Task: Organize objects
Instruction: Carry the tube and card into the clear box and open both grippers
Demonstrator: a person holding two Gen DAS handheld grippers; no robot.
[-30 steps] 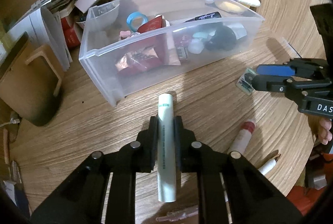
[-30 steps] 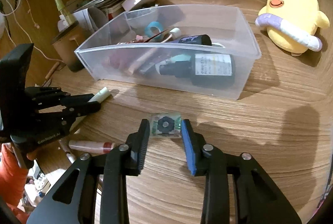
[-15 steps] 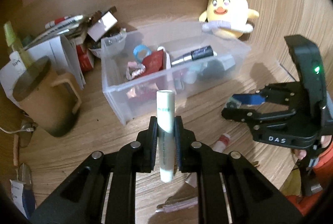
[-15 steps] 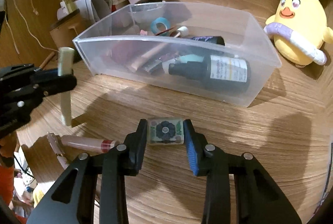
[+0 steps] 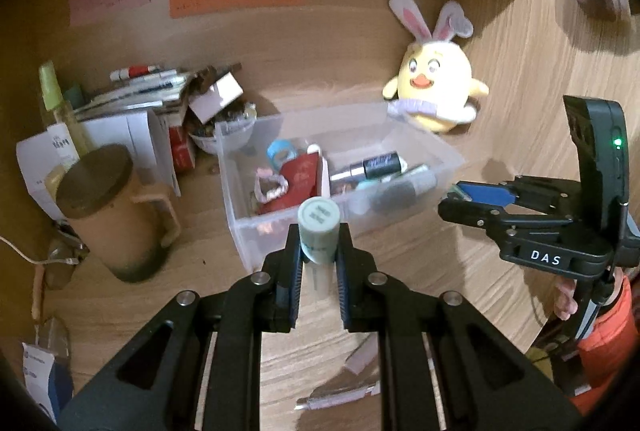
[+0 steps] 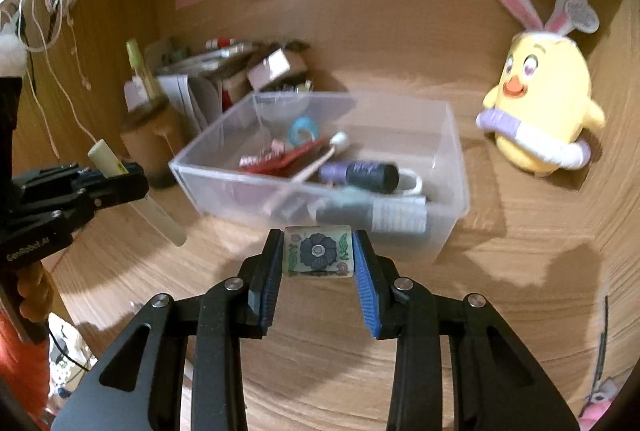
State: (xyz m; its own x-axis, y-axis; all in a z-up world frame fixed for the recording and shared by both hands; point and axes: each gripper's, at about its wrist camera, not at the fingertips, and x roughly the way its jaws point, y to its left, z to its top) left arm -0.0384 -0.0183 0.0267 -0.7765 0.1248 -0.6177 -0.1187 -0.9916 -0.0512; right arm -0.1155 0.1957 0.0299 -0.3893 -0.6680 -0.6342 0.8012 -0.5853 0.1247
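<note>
My left gripper [image 5: 319, 255] is shut on a pale green-capped tube [image 5: 319, 231], held above the desk in front of the clear plastic bin [image 5: 240, 231]. In the right wrist view the same tube [image 6: 105, 157] sticks up out of the left gripper [image 6: 120, 177] at the left edge. My right gripper [image 6: 318, 251] is shut on a small square flower-printed box [image 6: 318, 250], lifted off the desk just short of the bin's front wall [image 6: 420, 243]. The bin holds several toiletries, among them a dark tube [image 6: 368, 173] and a blue ring [image 6: 304, 127].
A yellow plush chick with rabbit ears [image 5: 434, 87] stands behind the bin at the right. A brown lidded mug [image 5: 112, 211] and a pile of papers and boxes [image 5: 152, 99] crowd the left. A pinkish tube [image 5: 340, 397] lies on the desk below the left gripper.
Both grippers have risen off the desk with their loads. The left one tilted up, so the tube's cap now faces the camera. The right gripper closed on the flowered box and lifted it.
</note>
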